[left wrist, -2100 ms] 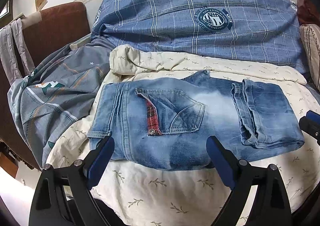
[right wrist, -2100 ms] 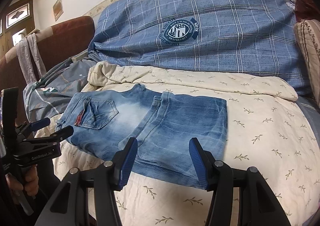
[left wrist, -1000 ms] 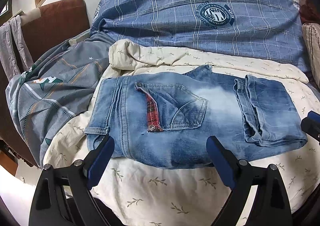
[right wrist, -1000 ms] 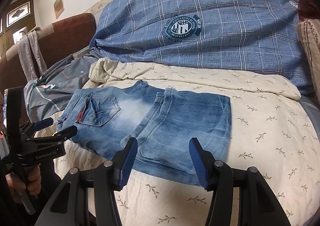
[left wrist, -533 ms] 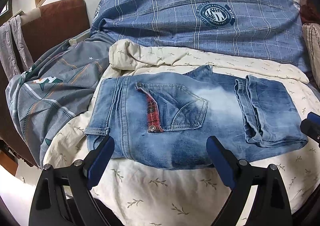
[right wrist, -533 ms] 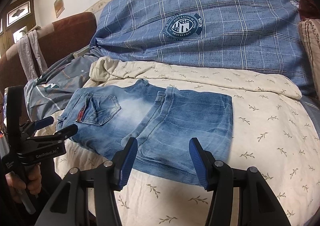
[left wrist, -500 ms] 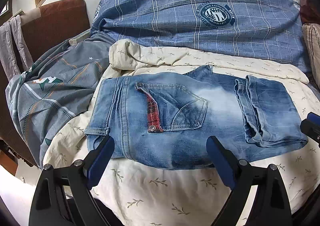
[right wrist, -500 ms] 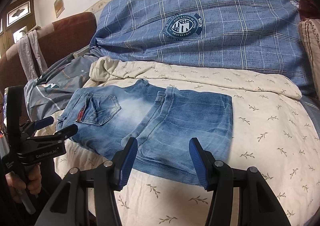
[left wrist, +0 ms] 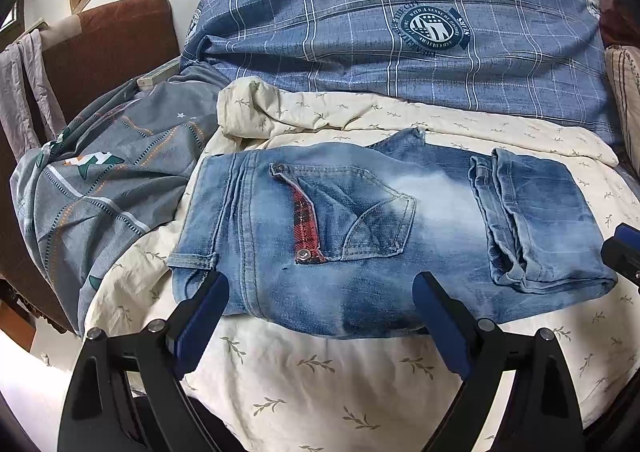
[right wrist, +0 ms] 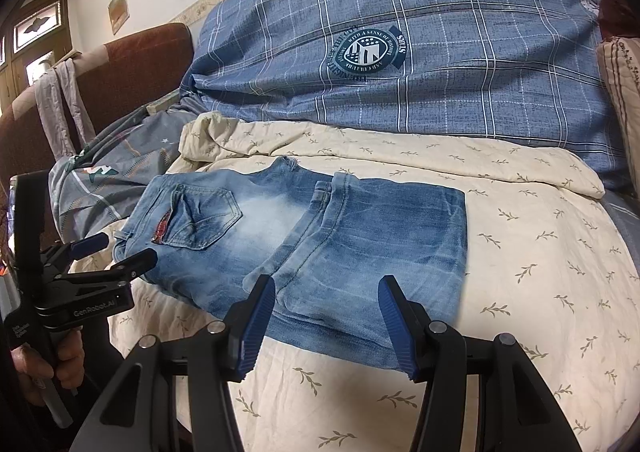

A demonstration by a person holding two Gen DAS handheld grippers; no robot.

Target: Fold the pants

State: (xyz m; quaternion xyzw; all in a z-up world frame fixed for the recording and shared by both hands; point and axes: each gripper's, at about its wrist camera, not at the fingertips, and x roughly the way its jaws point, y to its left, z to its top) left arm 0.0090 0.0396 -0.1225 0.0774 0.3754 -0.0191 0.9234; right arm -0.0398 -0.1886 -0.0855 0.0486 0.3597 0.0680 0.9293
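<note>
Through the left wrist camera we see the faded blue denim pants (left wrist: 360, 236), folded into a thick rectangle, lying on the cream leaf-print quilt (left wrist: 320, 372); our left gripper (left wrist: 320, 316) hangs released at their near edge. Through the right wrist camera our right gripper (right wrist: 326, 320) is likewise spread, empty, perhaps just grazing the denim, before the blue plaid pillow (right wrist: 400, 51).
</note>
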